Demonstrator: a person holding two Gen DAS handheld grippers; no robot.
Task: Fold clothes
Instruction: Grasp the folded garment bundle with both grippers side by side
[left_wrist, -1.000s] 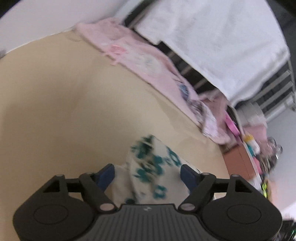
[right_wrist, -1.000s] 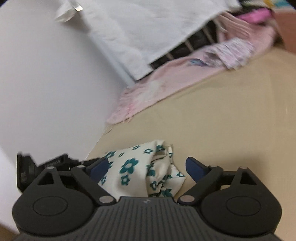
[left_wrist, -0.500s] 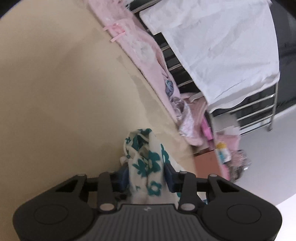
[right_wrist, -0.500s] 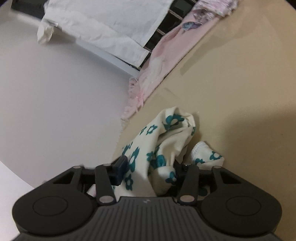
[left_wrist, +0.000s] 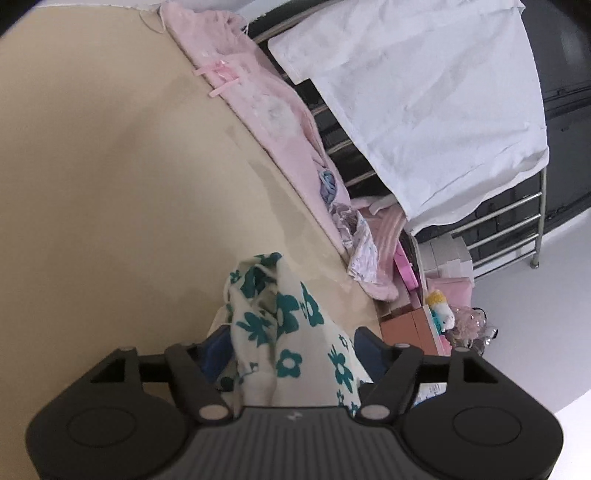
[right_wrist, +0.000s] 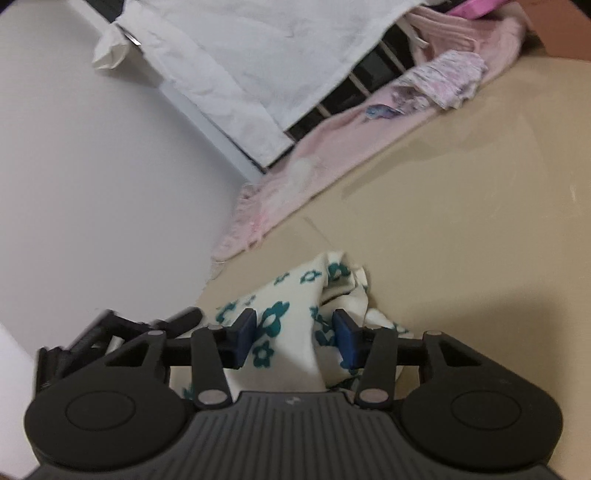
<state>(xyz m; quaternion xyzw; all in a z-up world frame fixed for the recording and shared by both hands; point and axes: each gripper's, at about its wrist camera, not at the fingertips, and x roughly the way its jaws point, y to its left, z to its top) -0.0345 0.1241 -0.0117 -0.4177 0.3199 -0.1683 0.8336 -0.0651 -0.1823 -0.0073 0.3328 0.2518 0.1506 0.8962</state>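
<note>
A cream garment with teal flowers (left_wrist: 280, 317) is bunched up on the beige table (left_wrist: 110, 184). My left gripper (left_wrist: 293, 343) is open, its blue pads standing wide on either side of the bunched cloth. The right wrist view shows the same floral garment (right_wrist: 291, 314) with my right gripper (right_wrist: 295, 334) shut on a thick fold, the blue pads pressing it from both sides. The left gripper's black body (right_wrist: 110, 332) shows at the lower left of that view, close beside the right one. How much of the garment is lifted is hidden behind the gripper bodies.
A pink garment (left_wrist: 266, 99) and a small patterned cloth (left_wrist: 360, 243) lie along the table's far edge. Behind them a white sheet (left_wrist: 424, 92) hangs over a metal rack (left_wrist: 517, 229). Boxes and toys (left_wrist: 439, 302) sit past the table's corner. A white wall (right_wrist: 92, 166) borders the table.
Both grippers closed onto the floral garment from wide open. The left one has since spread its fingers again, while the right stays closed on the fold. Both views have swung.
</note>
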